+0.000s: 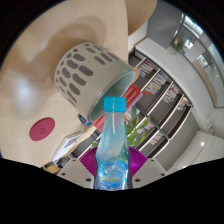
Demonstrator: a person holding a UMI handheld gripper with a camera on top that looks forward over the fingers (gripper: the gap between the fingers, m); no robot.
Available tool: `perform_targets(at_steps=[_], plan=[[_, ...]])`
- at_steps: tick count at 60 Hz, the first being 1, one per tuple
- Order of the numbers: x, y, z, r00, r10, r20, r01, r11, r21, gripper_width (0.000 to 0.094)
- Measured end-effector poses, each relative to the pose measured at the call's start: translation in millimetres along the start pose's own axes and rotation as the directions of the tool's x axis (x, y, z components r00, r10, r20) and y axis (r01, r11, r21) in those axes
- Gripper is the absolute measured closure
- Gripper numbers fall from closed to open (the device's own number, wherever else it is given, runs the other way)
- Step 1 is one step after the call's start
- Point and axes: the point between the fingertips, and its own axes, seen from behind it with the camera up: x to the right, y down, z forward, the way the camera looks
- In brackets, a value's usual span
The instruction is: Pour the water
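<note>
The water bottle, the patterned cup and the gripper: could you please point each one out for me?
water bottle [112, 150]: gripper view, on its clear body below the blue cap.
patterned cup [88, 72]: gripper view, on its grey side wall with oval marks.
gripper [113, 166]: gripper view, midway between the fingertips, shut on the bottle.

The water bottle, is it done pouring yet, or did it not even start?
Done: the gripper has picked up the water bottle, both pads pressing on it. In hand: the bottle is lifted and the view is tilted, with the grey-patterned white cup just beyond its blue cap. Left: the cap looks on still, and no water is flowing, so the pouring itself has not started.
</note>
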Motion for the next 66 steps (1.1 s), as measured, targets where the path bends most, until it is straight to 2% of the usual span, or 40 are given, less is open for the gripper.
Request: perform_targets(at_steps=[6,11,17,24,33,34,41,42,43,47,51,52,59,66], plan=[[10.5,13.9,-5.0,0.974,0.227,0.015,-0.227,0.974,-0.025,0.0557],[28.4,26.7,-12.8,0.854,0.521,0.020,-0.520,0.854,-0.022,0.0554],[62.7,44.4,-23.7,0.579,0.816,-0.009,-0.816,0.579,-0.009,0.0554],[86.5,76.0,-34.5,0.170,0.985,0.009,-0.984,0.169,0.062,0.0555],[77.9,98.2,-38.5,-0.325,0.944,0.054,-0.942,-0.328,0.068,0.0555],[73.5,88.0,-36.8,-0.369,0.928,0.052,-0.926,-0.372,0.064,0.0554],[38.2,91.8,-31.2,-0.564,0.821,0.095,-0.824,-0.567,0.010,0.0556],[31.2,72.6,-26.0,-0.580,0.809,0.089,-0.812,-0.583,0.005,0.0555],[23.3,85.2,-25.4,-0.586,0.805,0.094,-0.809,-0.588,-0.006,0.0554],[-1.9,81.3,-16.4,-0.605,0.792,0.084,-0.796,-0.605,-0.027,0.0555],[-24.9,72.7,-7.8,-0.624,0.775,0.098,-0.781,-0.622,-0.057,0.0555],[-27.2,51.5,-3.8,-0.627,0.773,0.094,-0.779,-0.625,-0.055,0.0555],[-63.7,55.2,13.4,-0.638,0.760,0.122,-0.770,-0.630,-0.101,0.0554],[-93.6,27.1,20.4,-0.641,0.758,0.116,-0.767,-0.628,-0.131,0.0528]])
